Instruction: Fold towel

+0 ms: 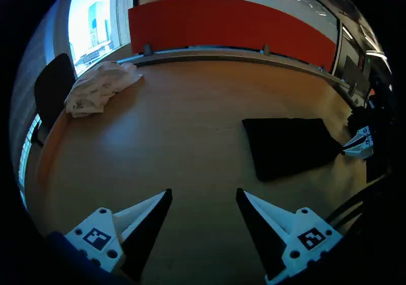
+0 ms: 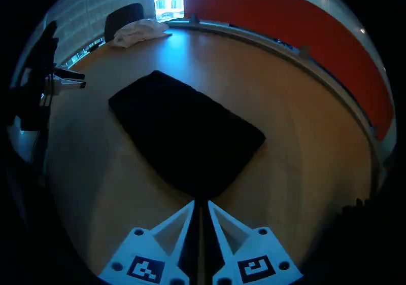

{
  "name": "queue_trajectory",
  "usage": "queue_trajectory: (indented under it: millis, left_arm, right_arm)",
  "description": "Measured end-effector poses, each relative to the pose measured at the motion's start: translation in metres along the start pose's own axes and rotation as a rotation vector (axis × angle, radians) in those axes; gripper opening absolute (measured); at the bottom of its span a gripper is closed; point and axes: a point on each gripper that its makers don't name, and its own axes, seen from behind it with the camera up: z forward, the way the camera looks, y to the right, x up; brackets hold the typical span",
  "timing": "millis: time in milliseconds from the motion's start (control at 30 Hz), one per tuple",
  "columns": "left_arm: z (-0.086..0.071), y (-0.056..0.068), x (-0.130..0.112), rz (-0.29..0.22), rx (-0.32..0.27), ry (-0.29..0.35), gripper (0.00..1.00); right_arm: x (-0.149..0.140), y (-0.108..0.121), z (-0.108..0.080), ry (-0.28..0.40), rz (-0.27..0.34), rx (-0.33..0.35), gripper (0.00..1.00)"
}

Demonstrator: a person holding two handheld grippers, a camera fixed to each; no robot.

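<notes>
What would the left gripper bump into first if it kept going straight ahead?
Probably the bare wooden table: the left gripper points between the white cloth and the black towel. How steeply it tilts down is unclear.

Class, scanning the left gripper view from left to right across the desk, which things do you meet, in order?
First the black chair → white crumpled cloth → black towel → right gripper, at the towel's corner.

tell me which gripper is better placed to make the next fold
Right. The right gripper is closed at the black towel's near corner and seems to pinch it, ready to lift. The left gripper hangs open over bare table, apart from the towel.
</notes>
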Motion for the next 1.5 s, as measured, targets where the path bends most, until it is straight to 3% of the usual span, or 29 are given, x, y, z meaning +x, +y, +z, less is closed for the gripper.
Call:
queue_trajectory:
  millis: [300,667,1233,1500]
  left_arm:
    - [-0.001,-0.002,0.002,-0.005,0.001,0.004,0.93]
    - [-0.003,-0.01,0.0,-0.012,0.011,0.006,0.93]
    - [-0.01,-0.019,0.002,-0.039,0.026,0.02,0.93]
    - [-0.011,-0.023,0.002,-0.05,0.03,0.021,0.94]
  right_arm:
    - [0.016,0.003,-0.007,0.019,-0.043,-0.016,0.07]
    - [0.073,0.002,-0.019,0.104,-0.071,-0.008,0.06]
    - [0.155,-0.013,-0.026,0.2,-0.209,0.011,0.06]
    - [0.176,-0.019,-0.026,0.22,-0.256,0.014,0.06]
